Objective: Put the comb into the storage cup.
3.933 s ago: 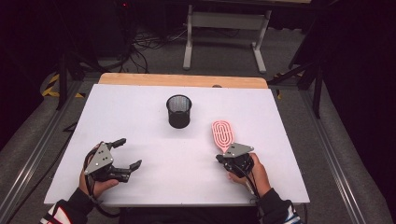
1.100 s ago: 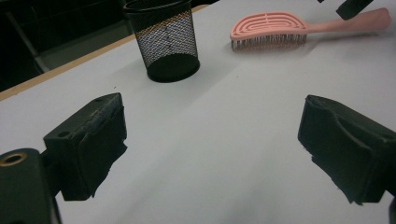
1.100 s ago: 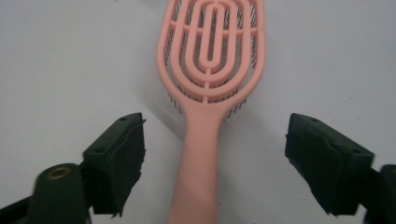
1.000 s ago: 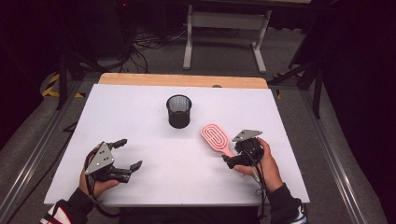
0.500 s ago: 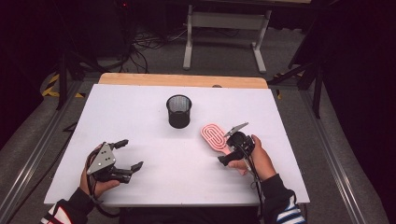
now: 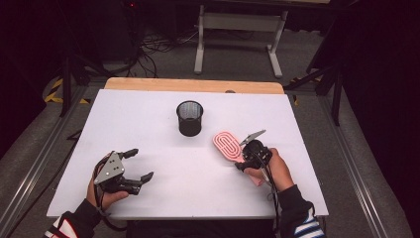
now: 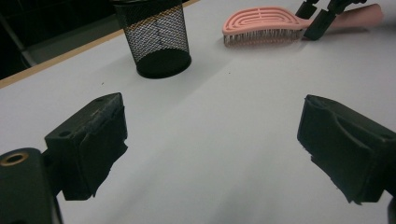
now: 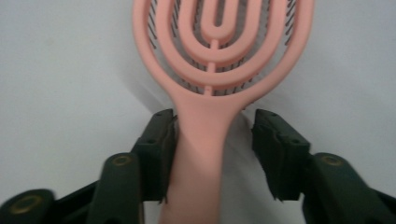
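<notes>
Simply a pink hairbrush (image 8: 215,70), looped openwork head

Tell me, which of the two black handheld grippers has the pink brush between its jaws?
The right gripper: its closing jaws straddle the pink plastic hairbrush's handle. The left gripper stands open over bare white table.

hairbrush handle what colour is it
Salmon pink, like the rest of the hairbrush; the right gripper view shows it best.

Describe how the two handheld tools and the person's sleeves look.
Both tools are black with two chunky black jaws. The left tool carries a grey three-cornered plate; the right tool trails a dark cable. Sleeves are dark with red, white and blue striped cuffs.
</notes>
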`<state>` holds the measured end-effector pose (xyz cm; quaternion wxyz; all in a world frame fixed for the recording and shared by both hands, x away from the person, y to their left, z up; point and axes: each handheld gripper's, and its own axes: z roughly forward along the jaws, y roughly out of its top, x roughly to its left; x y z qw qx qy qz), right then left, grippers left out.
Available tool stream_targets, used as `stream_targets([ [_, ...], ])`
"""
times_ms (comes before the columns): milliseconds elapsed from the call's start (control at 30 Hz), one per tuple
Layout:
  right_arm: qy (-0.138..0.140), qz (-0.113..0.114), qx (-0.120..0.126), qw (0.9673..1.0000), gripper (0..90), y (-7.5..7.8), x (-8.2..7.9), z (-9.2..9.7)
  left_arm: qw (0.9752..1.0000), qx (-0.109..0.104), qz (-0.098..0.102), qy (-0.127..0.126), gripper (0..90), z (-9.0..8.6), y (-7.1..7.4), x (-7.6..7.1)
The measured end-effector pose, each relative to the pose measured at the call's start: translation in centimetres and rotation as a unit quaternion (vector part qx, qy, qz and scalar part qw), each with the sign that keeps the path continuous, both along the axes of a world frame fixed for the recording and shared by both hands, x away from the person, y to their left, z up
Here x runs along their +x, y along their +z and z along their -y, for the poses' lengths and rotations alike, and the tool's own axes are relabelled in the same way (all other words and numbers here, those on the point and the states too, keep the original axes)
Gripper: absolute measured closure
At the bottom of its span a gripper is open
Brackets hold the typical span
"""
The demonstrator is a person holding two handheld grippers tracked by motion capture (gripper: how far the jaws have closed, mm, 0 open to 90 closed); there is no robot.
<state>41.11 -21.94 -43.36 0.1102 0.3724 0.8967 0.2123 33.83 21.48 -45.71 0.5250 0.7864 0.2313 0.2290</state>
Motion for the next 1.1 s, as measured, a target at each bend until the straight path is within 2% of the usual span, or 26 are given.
stream_targets([
  [67, 0.006, 0.001, 0.002, 1.0, 63.5, 0.0, -0.1, -0.1, 1.0, 0.0, -0.002, 0.0, 9.4, 0.0, 0.0, 0.0],
  [167, 0.014, 0.004, 0.001, 0.9999, 69.2, 0.0, -0.3, -0.2, 1.0, -0.002, -0.004, -0.001, 9.4, 0.0, 0.0, 0.1],
  [467, 0.017, 0.023, -0.002, 0.9996, 69.5, 0.1, -0.7, -0.2, 1.0, -0.003, -0.004, -0.003, 9.6, 0.0, 0.0, 0.1],
  [667, 0.013, 0.051, 0.012, 0.9986, 69.6, 0.7, -1.4, 0.3, 1.0, -0.003, -0.004, -0.001, 9.6, 0.0, 0.0, 0.1],
  [1000, 0.003, 0.097, 0.033, 0.9947, 69.6, 1.5, -2.5, 1.0, 1.0, -0.006, -0.003, 0.002, 9.5, -0.1, 0.1, 0.1],
  [1100, 0.001, 0.119, 0.039, 0.9922, 69.6, 1.7, -2.8, 1.1, 1.0, -0.008, -0.004, 0.004, 9.5, -0.2, 0.1, 0.1],
])
